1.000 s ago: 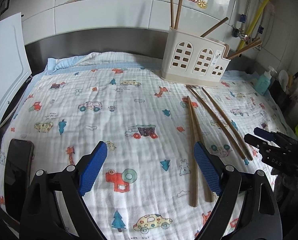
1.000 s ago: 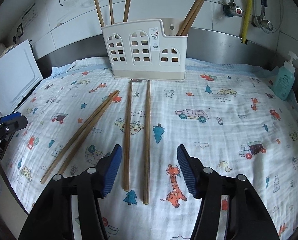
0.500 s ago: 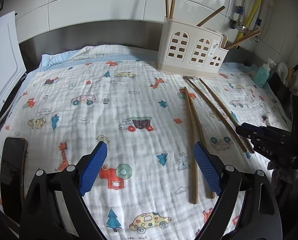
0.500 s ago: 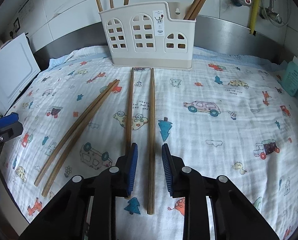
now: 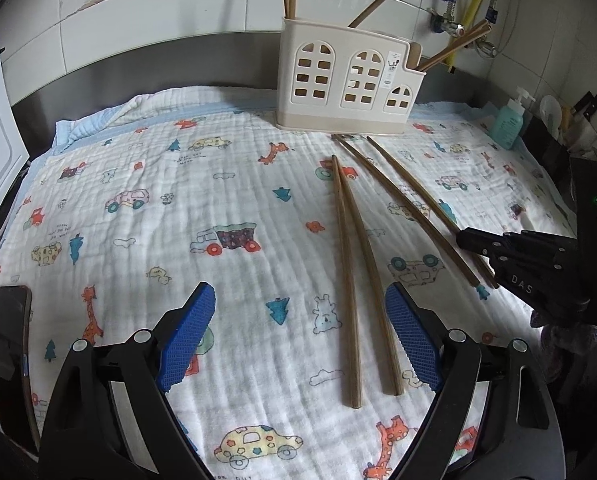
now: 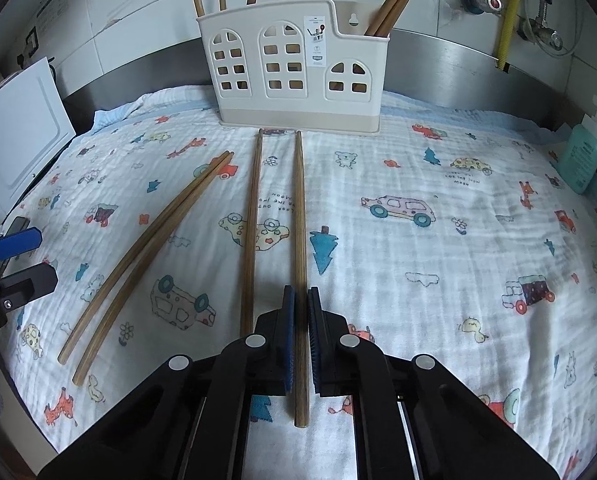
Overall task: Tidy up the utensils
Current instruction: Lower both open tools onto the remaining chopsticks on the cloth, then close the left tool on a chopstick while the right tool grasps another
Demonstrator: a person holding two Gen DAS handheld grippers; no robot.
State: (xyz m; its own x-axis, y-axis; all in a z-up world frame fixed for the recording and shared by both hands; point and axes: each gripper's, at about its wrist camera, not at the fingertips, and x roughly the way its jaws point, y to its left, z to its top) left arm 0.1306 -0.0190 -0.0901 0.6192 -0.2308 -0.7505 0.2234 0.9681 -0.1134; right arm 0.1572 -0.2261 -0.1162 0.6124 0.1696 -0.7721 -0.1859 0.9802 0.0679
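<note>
Printed cloth covers my surface (image 6: pixel 438 264); my right claw (image 6: pixel 300 322) pinches a light, stiff, slick chopstick (image 6: pixel 299 208) at its end farthest from the holder (image 6: pixel 298 68), left claw (image 5: pixel 298 336) open.

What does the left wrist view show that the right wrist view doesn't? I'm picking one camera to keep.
Only the left wrist view shows the left tool open over the printed cloth, and a dark phone at the cloth's left edge.

Only the right wrist view shows the right tool shut on the rightmost chopstick.

Both show four chopsticks on the cloth, the cream holder with chopsticks standing in it, and the teal soap bottle.
</note>
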